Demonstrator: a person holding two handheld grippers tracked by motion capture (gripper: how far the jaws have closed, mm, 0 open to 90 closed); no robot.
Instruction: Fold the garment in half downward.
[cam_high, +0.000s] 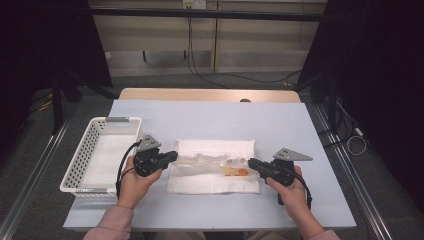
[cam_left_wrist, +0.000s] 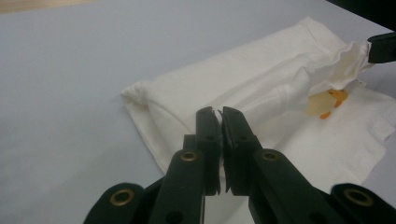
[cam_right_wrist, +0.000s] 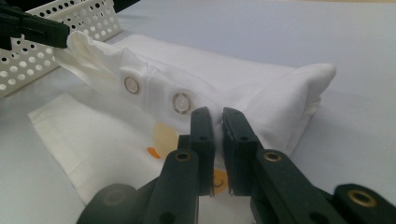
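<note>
A white garment (cam_high: 215, 147) lies folded in the middle of the pale blue table (cam_high: 210, 117). It carries two metal snaps (cam_right_wrist: 182, 102) and an orange-and-yellow print (cam_high: 235, 171). One layer is lifted and stretched between my two grippers. My left gripper (cam_high: 172, 156) is shut on the garment's left end; in the left gripper view its jaws (cam_left_wrist: 220, 112) stand pressed together over the garment (cam_left_wrist: 243, 74). My right gripper (cam_high: 251, 162) is shut on the right end, its jaws (cam_right_wrist: 218, 112) closed over the garment (cam_right_wrist: 233, 79). Each gripper view shows the other gripper's tip pinching a crumpled edge.
A white perforated basket (cam_high: 80, 150) with nothing in it stands at the table's left, close behind my left hand. The far half of the table and its right side are bare cover. Dark curtains and cables lie beyond the far edge.
</note>
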